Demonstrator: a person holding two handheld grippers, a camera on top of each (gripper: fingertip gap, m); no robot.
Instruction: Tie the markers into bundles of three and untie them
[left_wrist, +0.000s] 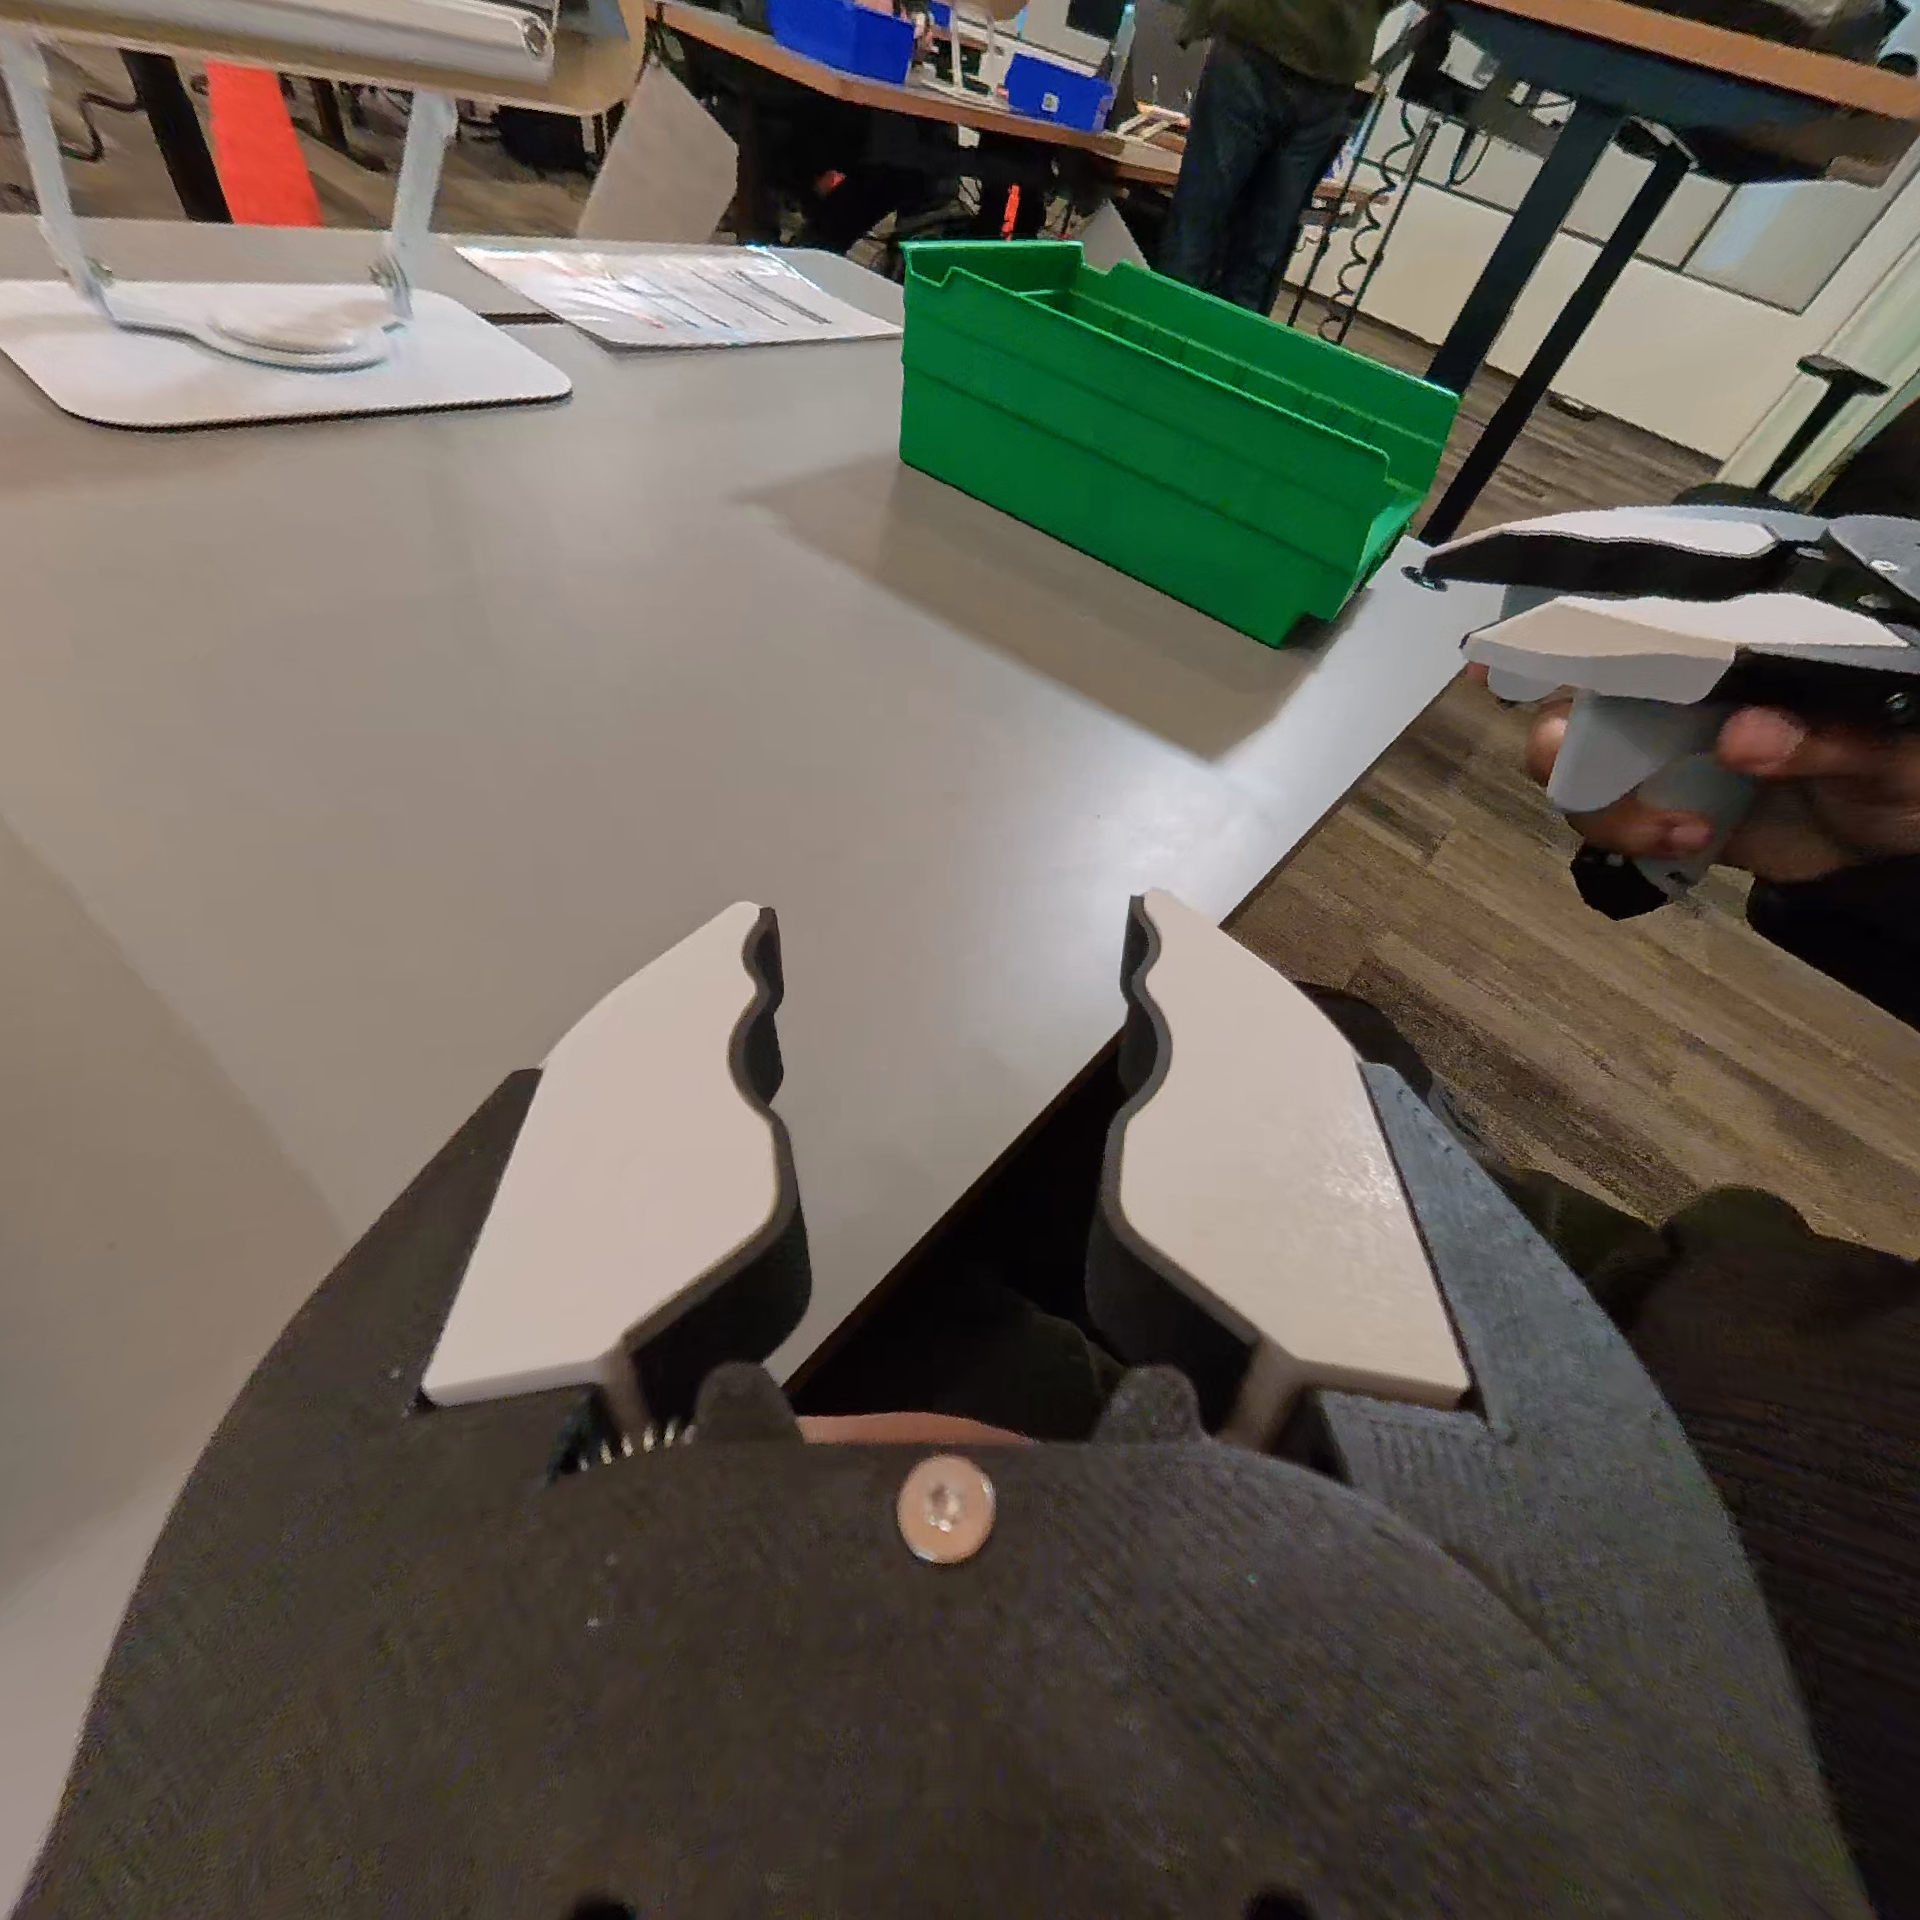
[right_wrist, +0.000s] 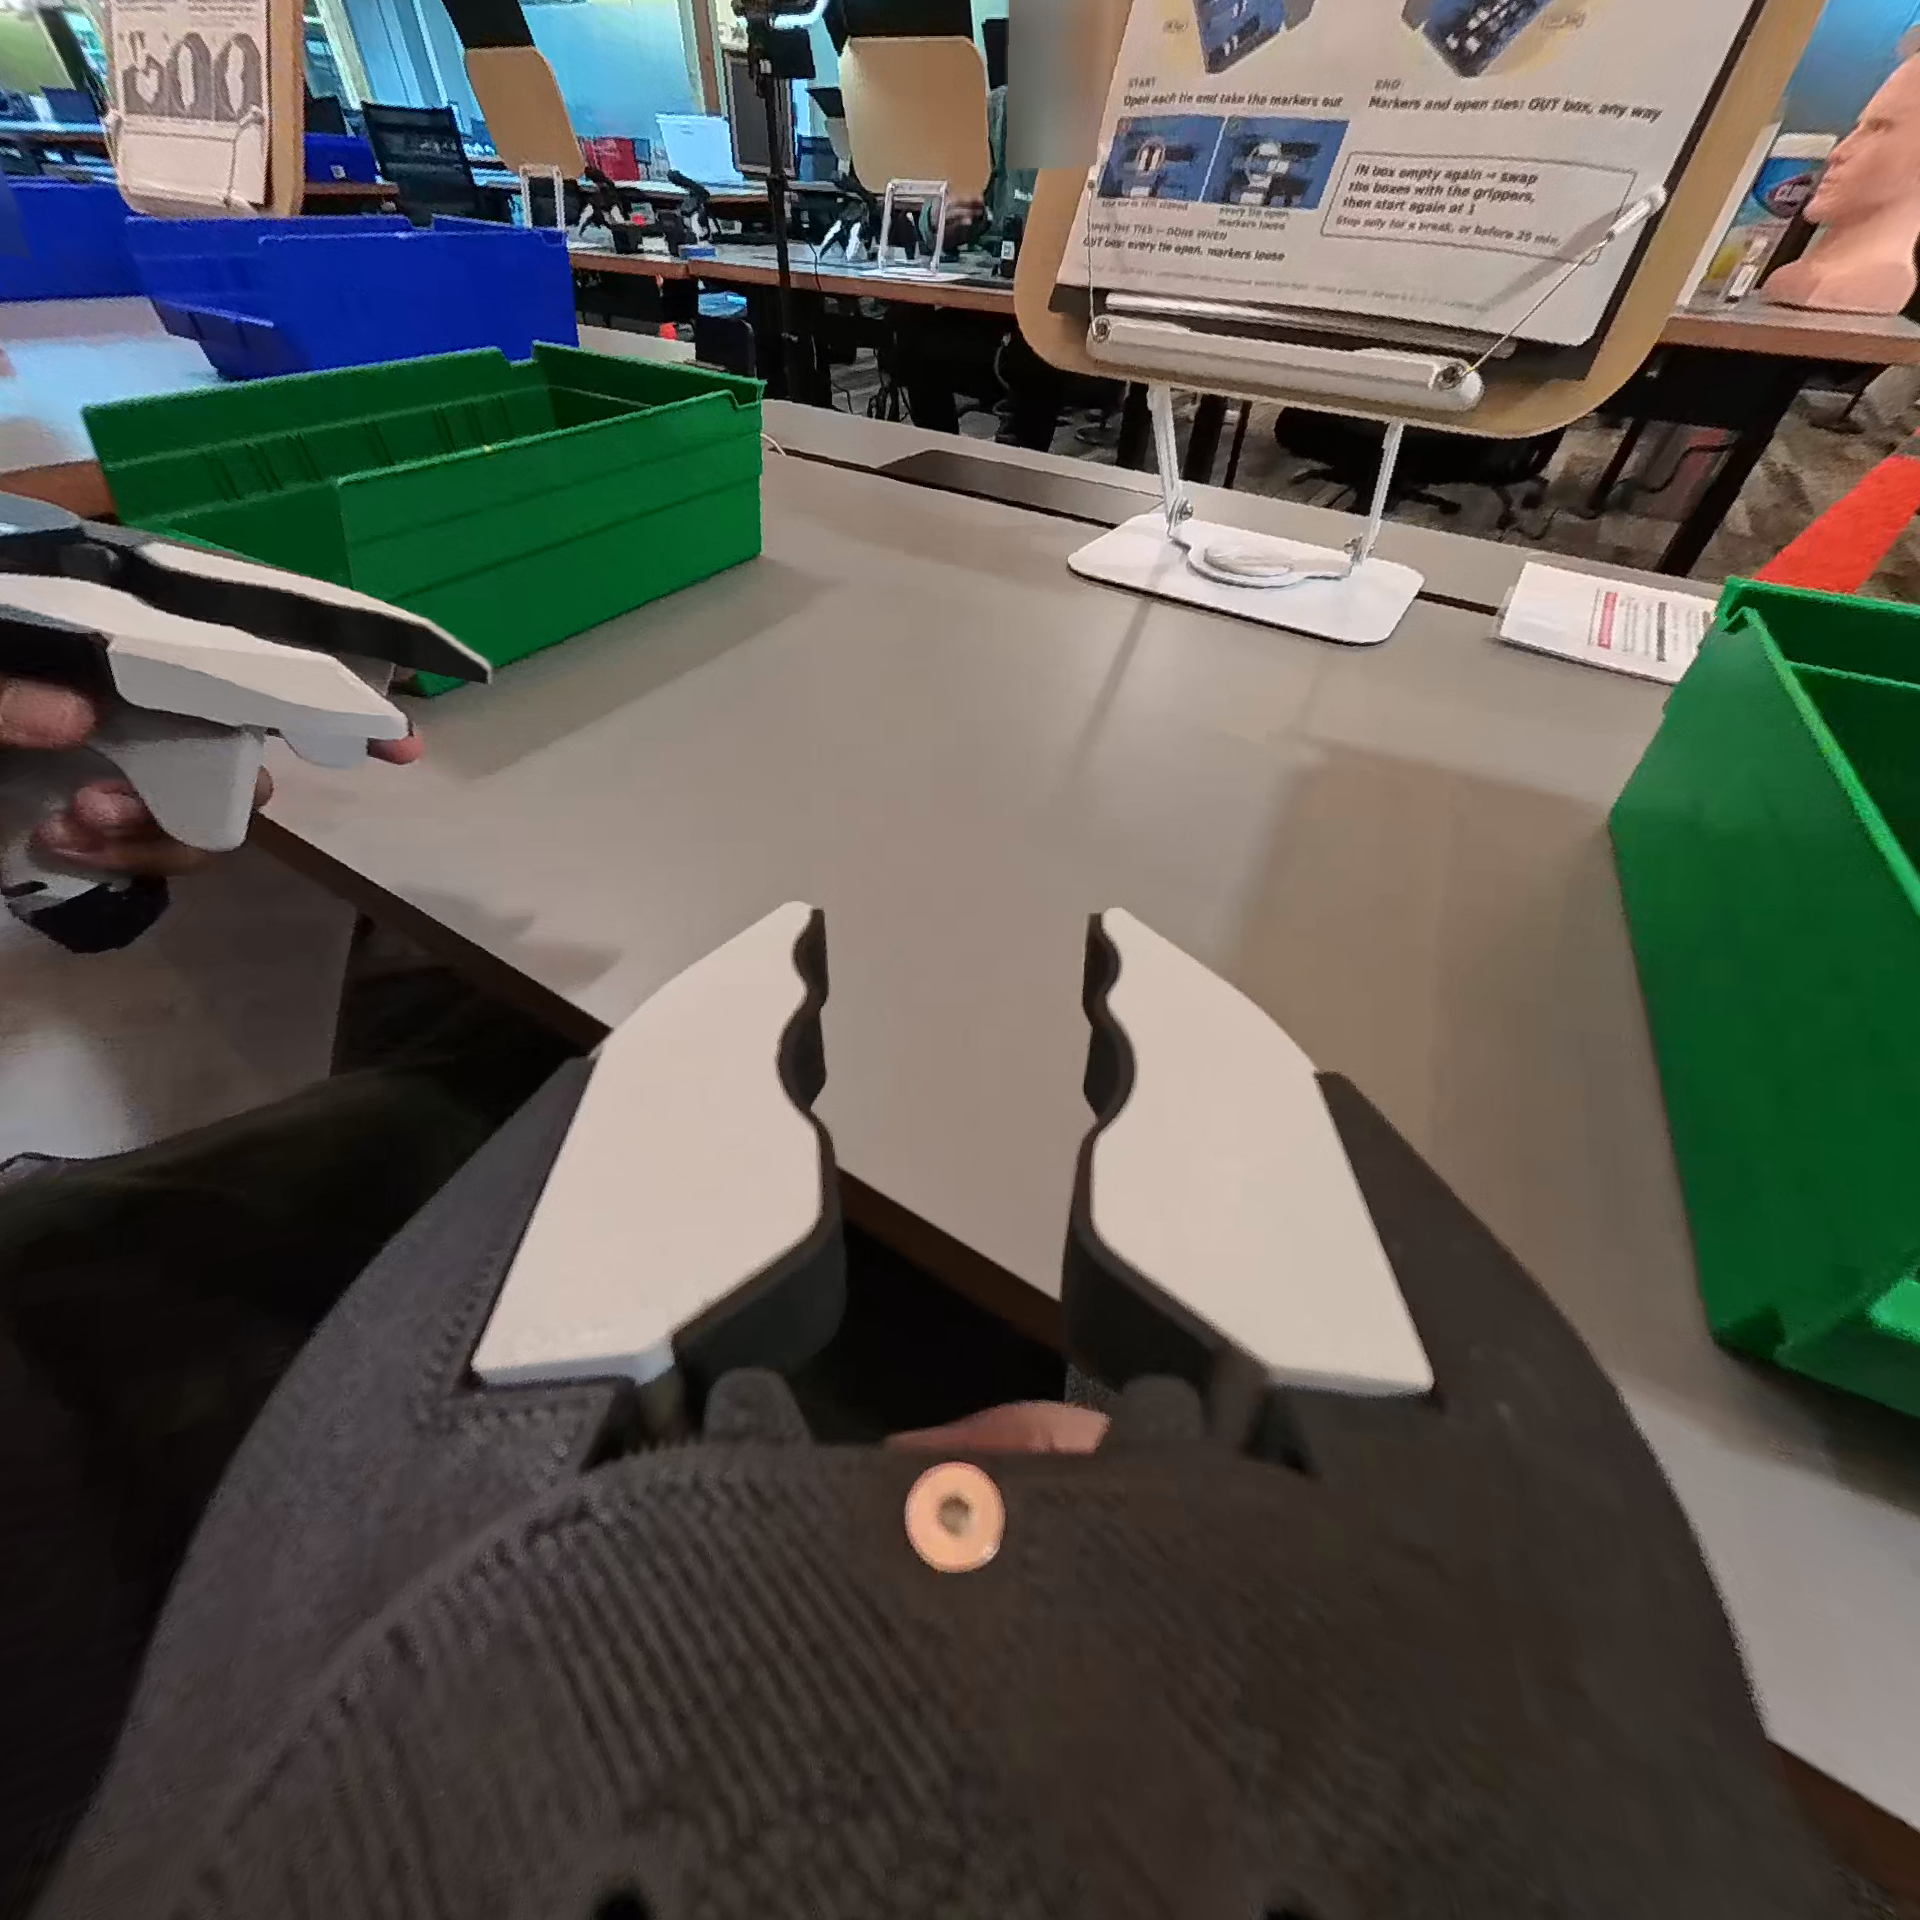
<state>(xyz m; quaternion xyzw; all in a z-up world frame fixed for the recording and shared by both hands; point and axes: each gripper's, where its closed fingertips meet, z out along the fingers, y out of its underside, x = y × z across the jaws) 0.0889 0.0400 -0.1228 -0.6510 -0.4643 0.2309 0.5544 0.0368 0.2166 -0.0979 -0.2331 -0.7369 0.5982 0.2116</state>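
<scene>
Flat grey matte table (right_wrist: 987, 727), dark edge along the near side, wood-look plank floor (left_wrist: 1507, 987) below. On it: long green plastic bin (right_wrist: 540, 520) w/ ribbed walls at the left, nr the corner; second green plastic bin (right_wrist: 1766, 1039) at the right, close to the near edge. Centre-back, white metal doc stand (right_wrist: 1247, 571) on a flat rounded base, holding a printed sheet. Just beside that base, a laminated paper sheet (right_wrist: 1600, 623) lying flat.
</scene>
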